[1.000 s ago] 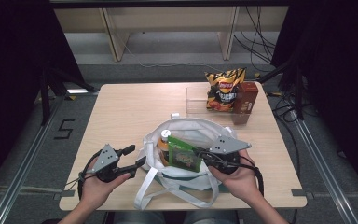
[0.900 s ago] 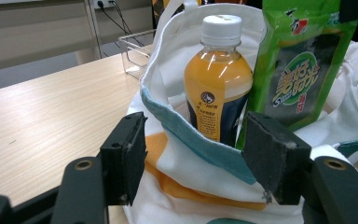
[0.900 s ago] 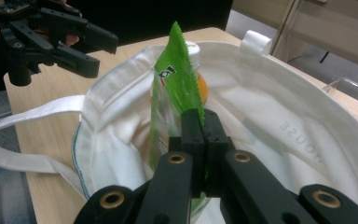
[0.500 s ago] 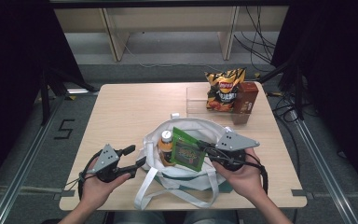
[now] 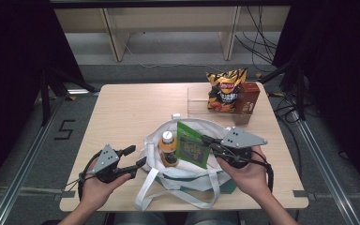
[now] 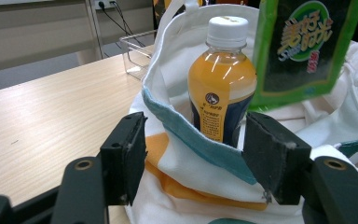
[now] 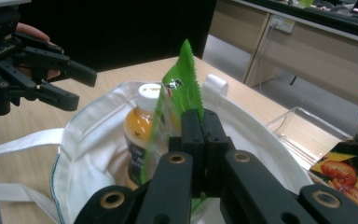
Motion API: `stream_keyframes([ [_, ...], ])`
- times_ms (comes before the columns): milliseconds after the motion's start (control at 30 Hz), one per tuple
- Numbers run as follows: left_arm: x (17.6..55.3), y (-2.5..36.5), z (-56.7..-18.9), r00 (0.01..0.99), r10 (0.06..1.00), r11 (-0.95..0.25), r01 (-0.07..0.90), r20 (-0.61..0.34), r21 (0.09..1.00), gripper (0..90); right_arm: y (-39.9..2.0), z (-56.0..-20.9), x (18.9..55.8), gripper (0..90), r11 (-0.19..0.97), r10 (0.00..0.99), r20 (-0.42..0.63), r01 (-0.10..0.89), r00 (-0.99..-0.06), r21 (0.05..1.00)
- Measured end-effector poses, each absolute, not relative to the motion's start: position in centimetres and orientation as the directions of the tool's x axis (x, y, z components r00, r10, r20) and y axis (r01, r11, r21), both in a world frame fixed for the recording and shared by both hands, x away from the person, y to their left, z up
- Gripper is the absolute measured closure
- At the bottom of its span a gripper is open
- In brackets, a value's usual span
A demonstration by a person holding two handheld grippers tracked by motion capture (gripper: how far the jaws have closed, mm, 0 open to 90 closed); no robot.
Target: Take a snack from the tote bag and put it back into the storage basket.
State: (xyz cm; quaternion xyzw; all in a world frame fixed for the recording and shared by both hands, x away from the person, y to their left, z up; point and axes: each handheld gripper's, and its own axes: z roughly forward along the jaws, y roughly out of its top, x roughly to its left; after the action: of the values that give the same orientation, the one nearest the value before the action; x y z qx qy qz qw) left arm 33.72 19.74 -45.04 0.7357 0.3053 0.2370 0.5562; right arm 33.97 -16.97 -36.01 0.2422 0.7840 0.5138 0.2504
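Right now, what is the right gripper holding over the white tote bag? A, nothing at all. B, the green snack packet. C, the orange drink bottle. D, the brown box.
B: the right gripper has its fingers pinched shut on the edge of the green snack packet, which stands in the mouth of the white tote bag beside the orange drink bottle.

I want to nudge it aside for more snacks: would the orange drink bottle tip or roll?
The orange drink bottle looks nearly full, so probably heavy for its size and steady. It stands upright inside the white tote bag, whose soft walls likely stop it rolling. Being tall and narrow, it may tip if pushed near the cap.
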Motion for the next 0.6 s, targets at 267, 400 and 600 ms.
stream_keyframes([
  [267, 33.7, 19.7, -45.1, 0.701, 0.713, -0.192, 0.191, 0.004, 0.963, 38.8, -17.3, -35.0, 34.0, 90.0, 0.333, 0.659, -0.151, 0.106, -0.737, 0.937],
  [400, 33.7, 19.7, -45.1, 0.7, 0.714, -0.193, 0.192, 0.003, 0.962, 38.8, -17.5, -34.6, 34.1, 90.0, 0.338, 0.654, -0.162, 0.093, -0.739, 0.937],
  [600, 33.7, 19.6, -45.1, 0.702, 0.712, -0.187, 0.189, 0.0, 0.964, 38.7, -17.5, -34.1, 33.8, 90.0, 0.304, 0.666, -0.118, 0.124, -0.736, 0.944],
])
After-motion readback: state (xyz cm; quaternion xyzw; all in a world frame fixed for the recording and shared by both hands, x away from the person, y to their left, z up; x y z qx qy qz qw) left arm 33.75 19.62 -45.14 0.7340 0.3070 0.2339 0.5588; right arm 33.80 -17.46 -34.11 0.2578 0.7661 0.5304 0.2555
